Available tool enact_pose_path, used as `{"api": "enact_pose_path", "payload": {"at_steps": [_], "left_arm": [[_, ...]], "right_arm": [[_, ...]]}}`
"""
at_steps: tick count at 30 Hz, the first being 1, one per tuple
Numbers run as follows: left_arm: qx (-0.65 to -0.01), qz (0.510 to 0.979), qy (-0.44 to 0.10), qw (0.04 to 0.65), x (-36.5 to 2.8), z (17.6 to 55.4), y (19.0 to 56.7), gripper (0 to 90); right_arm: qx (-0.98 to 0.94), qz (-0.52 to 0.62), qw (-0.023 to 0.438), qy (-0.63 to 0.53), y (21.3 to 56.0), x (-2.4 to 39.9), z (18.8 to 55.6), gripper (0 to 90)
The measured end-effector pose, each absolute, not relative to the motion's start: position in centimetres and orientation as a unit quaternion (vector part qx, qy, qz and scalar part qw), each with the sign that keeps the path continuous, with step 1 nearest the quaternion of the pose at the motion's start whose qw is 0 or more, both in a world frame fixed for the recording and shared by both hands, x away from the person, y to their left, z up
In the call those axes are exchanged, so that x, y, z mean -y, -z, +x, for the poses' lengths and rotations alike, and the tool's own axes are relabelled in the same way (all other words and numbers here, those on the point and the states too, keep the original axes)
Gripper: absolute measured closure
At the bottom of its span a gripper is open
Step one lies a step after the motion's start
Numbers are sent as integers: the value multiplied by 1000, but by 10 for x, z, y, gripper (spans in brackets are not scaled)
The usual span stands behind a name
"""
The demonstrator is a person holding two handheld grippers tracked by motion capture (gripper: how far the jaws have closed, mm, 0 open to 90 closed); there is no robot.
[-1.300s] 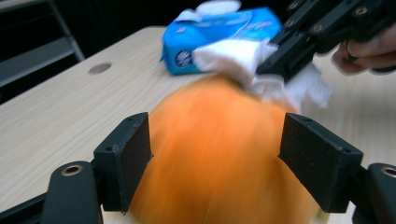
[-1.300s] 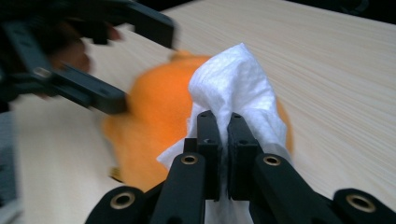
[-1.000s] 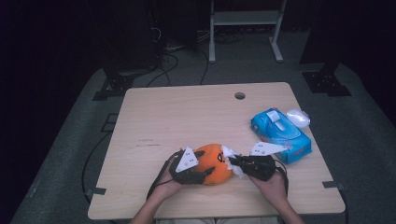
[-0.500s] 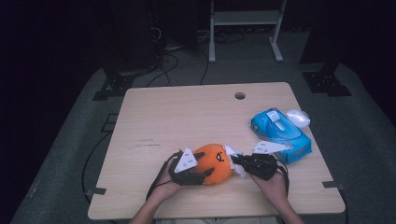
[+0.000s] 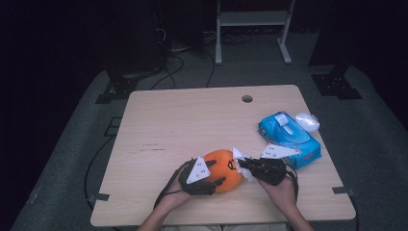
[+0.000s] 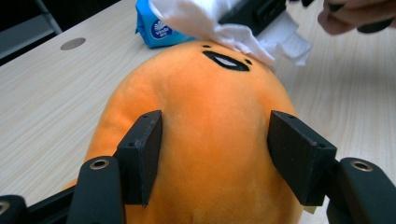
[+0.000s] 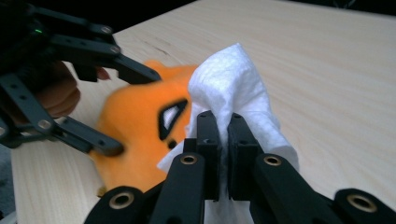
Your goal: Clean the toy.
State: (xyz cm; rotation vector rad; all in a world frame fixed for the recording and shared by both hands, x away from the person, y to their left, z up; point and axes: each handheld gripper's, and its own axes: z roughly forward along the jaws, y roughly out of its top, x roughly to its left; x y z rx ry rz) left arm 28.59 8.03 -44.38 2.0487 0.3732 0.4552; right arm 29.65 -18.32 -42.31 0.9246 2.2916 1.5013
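Step in hand, as judged: wiping the face of the round orange plush toy [image 5: 222, 169] with a crumpled white paper tissue [image 7: 233, 88]. The toy lies on the pale wooden table [image 5: 192, 120] near its front edge, at about six o'clock from the table's centre.

The left gripper [image 6: 215, 154] straddles the toy's body from nine o'clock; its jaws have just been closing, both pads now pressed against the plush. The right gripper [image 7: 223, 154], coming in from three o'clock, is clamped tight on the tissue, which touches the embroidered mouth.

Next move, in my judgement, calls for a steady left hold while the tissue is drawn across the face. The blue tissue pack [image 5: 288, 138] sits at two o'clock of the toy.

Both forearms enter low, the grippers level and facing each other.
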Motion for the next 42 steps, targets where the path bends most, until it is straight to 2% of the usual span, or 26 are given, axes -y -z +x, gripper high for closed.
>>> {"api": "enact_pose_path", "payload": {"at_steps": [4, 6, 7, 8, 10, 12, 13, 17, 18, 22, 26, 28, 30, 31, 32, 34, 39, 42], "left_arm": [[-148, 843, -186, 483, -80, 286, 441, 352], [-155, 833, -179, 499, -85, 289, 435, 267], [-166, 827, -186, 505, -87, 291, 432, 267], [-179, 823, -198, 502, -89, 293, 430, 216], [-196, 820, -191, 502, -94, 298, 432, 188], [-199, 827, -181, 494, -93, 299, 439, 211], [-191, 833, -189, 484, -90, 297, 441, 257], [-171, 838, -196, 480, -84, 291, 439, 294], [-167, 839, -199, 478, -83, 290, 438, 306], [-157, 838, -191, 486, -86, 291, 435, 310], [-185, 810, -172, 529, -101, 300, 428, 249], [-220, 806, -173, 522, -106, 306, 428, 176], [-240, 806, -151, 519, -108, 310, 434, 154], [-240, 811, -134, 516, -106, 310, 437, 181], [-225, 818, -135, 512, -104, 308, 440, 260], [-208, 824, -152, 505, -97, 303, 439, 309], [-158, 829, -164, 511, -89, 293, 434, 374], [-162, 823, -158, 521, -92, 294, 432, 360]], "right_arm": [[-798, 294, 125, -511, 421, 173, 293, 848], [-802, 294, 119, -506, 429, 175, 296, 849], [-802, 294, 119, -506, 429, 175, 296, 849], [-804, 294, 120, -503, 430, 175, 296, 849], [-803, 294, 117, -505, 432, 176, 295, 850], [-803, 292, 114, -507, 430, 176, 294, 849], [-803, 286, 111, -512, 425, 171, 291, 849], [-806, 266, 107, -518, 420, 162, 286, 846], [-814, 260, 122, -506, 417, 159, 285, 846], [-805, 283, 120, -507, 421, 170, 292, 847], [-802, 304, 128, -498, 426, 183, 297, 847], [-801, 309, 127, -496, 427, 184, 297, 847], [-801, 309, 125, -498, 428, 184, 297, 848], [-800, 309, 124, -499, 428, 183, 297, 848], [-799, 309, 120, -502, 427, 182, 296, 847], [-800, 300, 119, -506, 424, 176, 292, 846], [-805, 264, 120, -518, 411, 162, 283, 845], [-805, 273, 118, -513, 416, 166, 287, 848]]}}
